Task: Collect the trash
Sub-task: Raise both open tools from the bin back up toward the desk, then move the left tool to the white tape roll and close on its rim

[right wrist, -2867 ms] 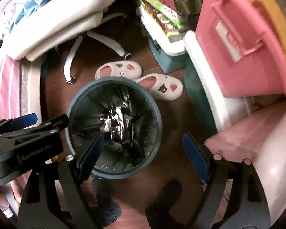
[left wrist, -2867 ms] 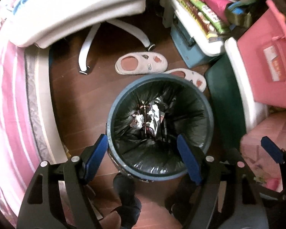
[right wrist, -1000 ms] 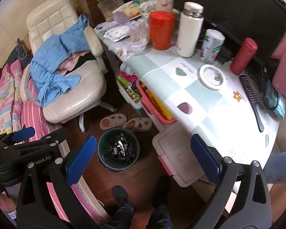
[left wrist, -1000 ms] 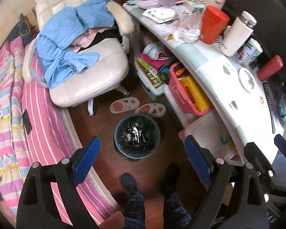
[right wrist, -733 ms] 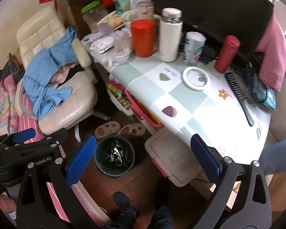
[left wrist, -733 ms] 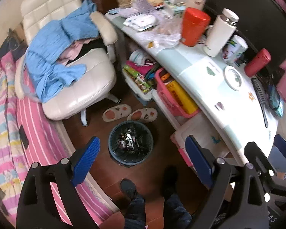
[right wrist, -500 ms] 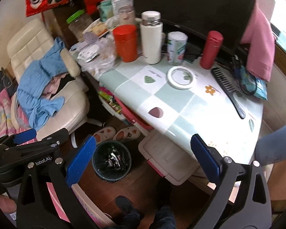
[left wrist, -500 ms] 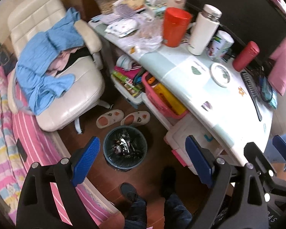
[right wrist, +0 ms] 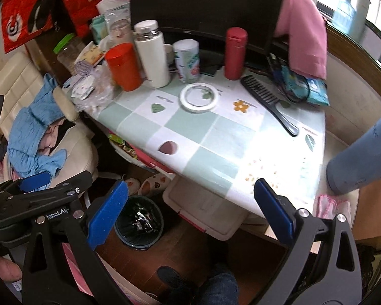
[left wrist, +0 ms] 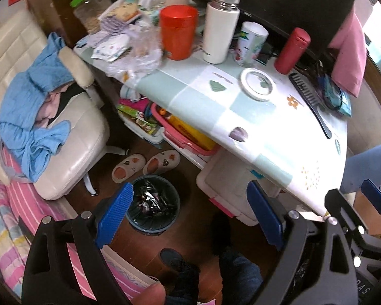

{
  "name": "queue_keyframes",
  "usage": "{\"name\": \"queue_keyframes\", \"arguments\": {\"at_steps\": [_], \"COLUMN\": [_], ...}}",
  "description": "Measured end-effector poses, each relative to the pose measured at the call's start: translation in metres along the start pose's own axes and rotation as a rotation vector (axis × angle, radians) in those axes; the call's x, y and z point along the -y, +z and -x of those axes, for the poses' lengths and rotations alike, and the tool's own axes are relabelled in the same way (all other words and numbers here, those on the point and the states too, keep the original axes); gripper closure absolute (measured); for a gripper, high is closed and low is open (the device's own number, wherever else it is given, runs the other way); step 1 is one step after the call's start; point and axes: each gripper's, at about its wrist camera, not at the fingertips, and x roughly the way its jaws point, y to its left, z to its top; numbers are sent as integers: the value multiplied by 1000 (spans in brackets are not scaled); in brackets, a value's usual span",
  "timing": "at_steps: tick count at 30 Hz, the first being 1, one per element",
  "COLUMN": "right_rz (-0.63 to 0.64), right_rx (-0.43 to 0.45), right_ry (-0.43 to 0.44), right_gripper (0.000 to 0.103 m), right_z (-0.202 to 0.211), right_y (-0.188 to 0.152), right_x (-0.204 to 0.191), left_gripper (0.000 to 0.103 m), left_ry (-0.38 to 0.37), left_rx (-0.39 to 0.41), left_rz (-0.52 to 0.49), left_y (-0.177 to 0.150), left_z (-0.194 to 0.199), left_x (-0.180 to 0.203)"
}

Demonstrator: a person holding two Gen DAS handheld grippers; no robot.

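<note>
A: Left gripper (left wrist: 189,214), jaws spread wide, nothing between them. Right gripper (right wrist: 190,212), same story, wide and bare.

B: And the trash bin (left wrist: 152,202)?

A: Down on the floor beside the slippers (left wrist: 146,165), foil wrappers (right wrist: 139,218) inside. The table (right wrist: 216,137) sits above, comb (right wrist: 269,104) and red tumbler (left wrist: 178,31) on top.

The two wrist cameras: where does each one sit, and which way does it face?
Left wrist: high on the open left gripper, facing down at the round dark trash bin; the person's feet show.
Right wrist: high on the open right gripper, facing the tiled-pattern desk; the left gripper shows at left.
Both share the bin, the desk and the orange-red canister.
</note>
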Motion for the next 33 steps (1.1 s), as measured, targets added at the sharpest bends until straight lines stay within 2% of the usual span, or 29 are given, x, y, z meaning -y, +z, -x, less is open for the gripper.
{"name": "queue_keyframes", "arguments": {"at_steps": [8, 20, 33], "right_rz": [-17, -22, -24], "right_rx": [-15, -33, -62], "right_ry": [0, 4, 14], "right_gripper": [5, 5, 5], "right_z": [-14, -46, -91], "right_y": [14, 68, 110], "right_x": [42, 109, 147], "left_gripper": [14, 14, 14], "left_ry": [-4, -5, 9], "left_rx": [-14, -34, -58], "left_rz": [-2, 5, 31], "left_y": [17, 71, 118], "left_z": [-15, -46, -86], "left_x": [34, 97, 132]}}
